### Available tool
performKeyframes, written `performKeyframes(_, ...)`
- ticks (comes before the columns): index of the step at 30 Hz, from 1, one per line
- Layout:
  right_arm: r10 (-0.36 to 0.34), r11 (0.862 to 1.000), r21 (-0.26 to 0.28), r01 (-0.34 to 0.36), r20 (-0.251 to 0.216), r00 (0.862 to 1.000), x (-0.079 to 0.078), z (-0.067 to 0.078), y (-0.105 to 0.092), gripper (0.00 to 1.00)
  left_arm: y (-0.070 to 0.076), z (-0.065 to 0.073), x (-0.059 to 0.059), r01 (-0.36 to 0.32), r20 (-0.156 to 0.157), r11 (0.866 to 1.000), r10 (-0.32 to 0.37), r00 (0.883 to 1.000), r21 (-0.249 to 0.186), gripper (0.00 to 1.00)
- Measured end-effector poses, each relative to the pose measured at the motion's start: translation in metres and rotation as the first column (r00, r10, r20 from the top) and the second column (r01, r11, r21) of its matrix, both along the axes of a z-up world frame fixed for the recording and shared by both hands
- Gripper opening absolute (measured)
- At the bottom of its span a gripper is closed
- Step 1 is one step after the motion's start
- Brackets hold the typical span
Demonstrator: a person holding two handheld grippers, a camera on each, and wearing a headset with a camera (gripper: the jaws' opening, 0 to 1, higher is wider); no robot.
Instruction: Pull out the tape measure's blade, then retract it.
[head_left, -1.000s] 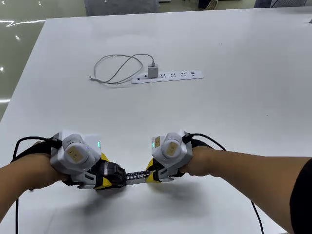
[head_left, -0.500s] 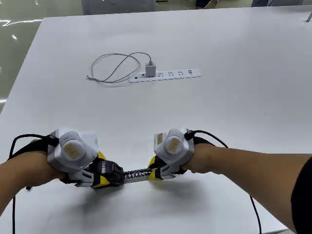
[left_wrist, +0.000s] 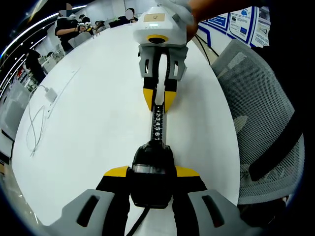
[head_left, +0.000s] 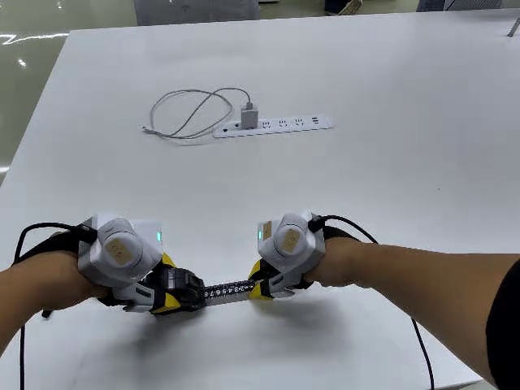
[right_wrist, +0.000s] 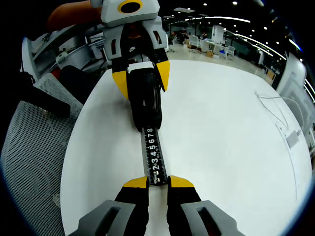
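In the head view, the tape measure (head_left: 187, 291) sits close to the near edge of the white desk (head_left: 366, 179), toward its near left corner, with both forearms reaching in from the bottom of the picture. The left gripper (head_left: 172, 284) has its yellow-tipped fingers clenched on the black case from either side. The right gripper (head_left: 257, 284) faces it from just beside, its fingers pinched together on the free end of the blade (head_left: 227, 290). A short run of blade with printed numbers spans the gap between the two. Whether the case rests on the desk or hangs just above it cannot be told. Well apart, toward the far edge, a white power strip (head_left: 276, 124) lies flat with a charger (head_left: 250, 118) plugged into its left end and a grey cable (head_left: 191, 114) looped beside it. In the left gripper view, the case fills the space between the gripper's own two fingers, squeezed from both sides, and the blade runs straight ahead to the other gripper's closed tips. A grey mesh chair (left_wrist: 256, 123) stands beyond the desk's edge on the right. In the right gripper view, the blade's end lies caught between the two closed yellow tips at the bottom. Numbers one to eight read along the strip up to the black case, which the opposite gripper clamps.
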State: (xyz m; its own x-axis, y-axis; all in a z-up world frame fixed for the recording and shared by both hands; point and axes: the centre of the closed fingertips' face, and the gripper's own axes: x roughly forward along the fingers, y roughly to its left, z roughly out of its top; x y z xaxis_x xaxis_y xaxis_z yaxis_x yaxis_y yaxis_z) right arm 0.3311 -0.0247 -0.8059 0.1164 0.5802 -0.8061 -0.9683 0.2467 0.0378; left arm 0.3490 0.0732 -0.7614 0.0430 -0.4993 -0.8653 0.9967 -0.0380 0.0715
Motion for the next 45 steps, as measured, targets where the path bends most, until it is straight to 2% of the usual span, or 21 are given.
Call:
performKeyframes(20, -0.009, 1.000, -0.018, 0.009, -0.012, 1.000, -0.003, 0.000, -0.020, 0.09, 0.000, 0.000, 0.000, -0.004, -0.003, 1.000, 0.004, 1.000, -0.005, 0.28)
performKeyframes(45, -0.019, 1.000, -0.014, 0.019, -0.024, 1.000, -0.004, 0.000, -0.030, 0.09, 0.000, 0.000, 0.000, -0.010, 0.002, 1.000, 0.010, 1.000, -0.001, 0.28)
